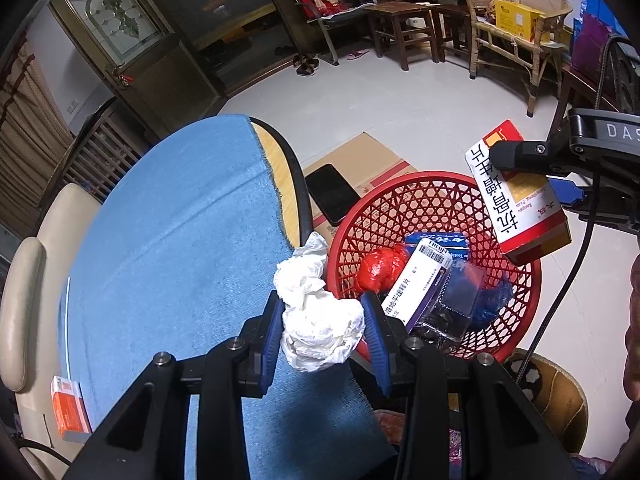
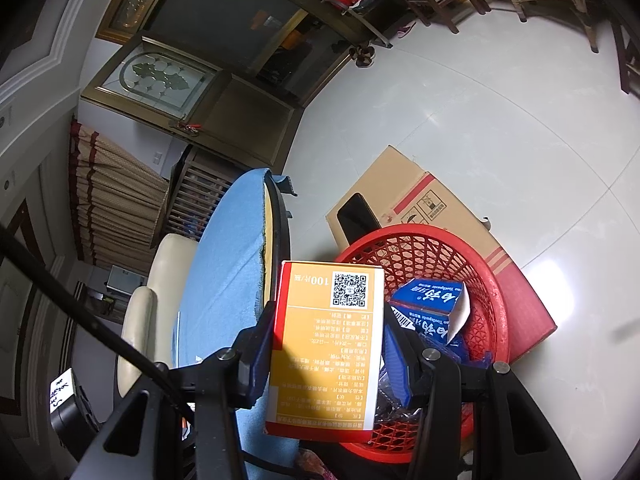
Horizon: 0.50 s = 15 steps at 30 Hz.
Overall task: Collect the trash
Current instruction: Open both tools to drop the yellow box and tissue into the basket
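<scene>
Left wrist view: my left gripper (image 1: 324, 330) pinches a crumpled tissue (image 1: 318, 320) by the red basket (image 1: 400, 200) rim. My right gripper (image 2: 326, 356) squeezes a medicine box (image 2: 326, 344) over it. I think dropping comes next: spread both over the basket.

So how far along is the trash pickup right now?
Partly done: the red basket already holds a red wad, a blue toothpaste box and more. In hand: the left hand-held gripper grips crumpled tissue, the right hand-held gripper a medicine box. Left: an orange box on the blue cloth.
</scene>
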### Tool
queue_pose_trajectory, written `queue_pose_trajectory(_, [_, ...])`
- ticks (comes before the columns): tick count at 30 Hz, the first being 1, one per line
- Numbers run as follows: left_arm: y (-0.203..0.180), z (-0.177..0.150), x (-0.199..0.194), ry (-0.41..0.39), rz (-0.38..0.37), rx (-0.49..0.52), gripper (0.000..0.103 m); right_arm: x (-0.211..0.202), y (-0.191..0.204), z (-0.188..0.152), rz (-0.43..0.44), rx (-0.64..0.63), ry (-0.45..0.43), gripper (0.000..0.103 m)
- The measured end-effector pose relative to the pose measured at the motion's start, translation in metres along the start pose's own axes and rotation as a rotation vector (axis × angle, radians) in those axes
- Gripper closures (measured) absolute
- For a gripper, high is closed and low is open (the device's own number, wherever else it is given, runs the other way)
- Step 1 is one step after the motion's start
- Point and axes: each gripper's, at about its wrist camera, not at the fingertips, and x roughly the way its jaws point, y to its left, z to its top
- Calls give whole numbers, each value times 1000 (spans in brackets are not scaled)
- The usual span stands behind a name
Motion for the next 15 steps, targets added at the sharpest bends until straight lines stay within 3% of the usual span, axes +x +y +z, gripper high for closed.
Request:
queue_pose_trajectory(10, [8, 4, -9, -57, -52, -40, 55, -5, -6, 4, -3, 22, -12, 49])
queue_pose_trajectory(13, [10, 5, -14, -83, -75, -52, 54, -6, -7, 5, 4, 37, -3, 41])
queue_pose_trajectory(15, [10, 5, -15, -95, -80, -51, 54, -6, -6, 6, 10, 40, 0, 41])
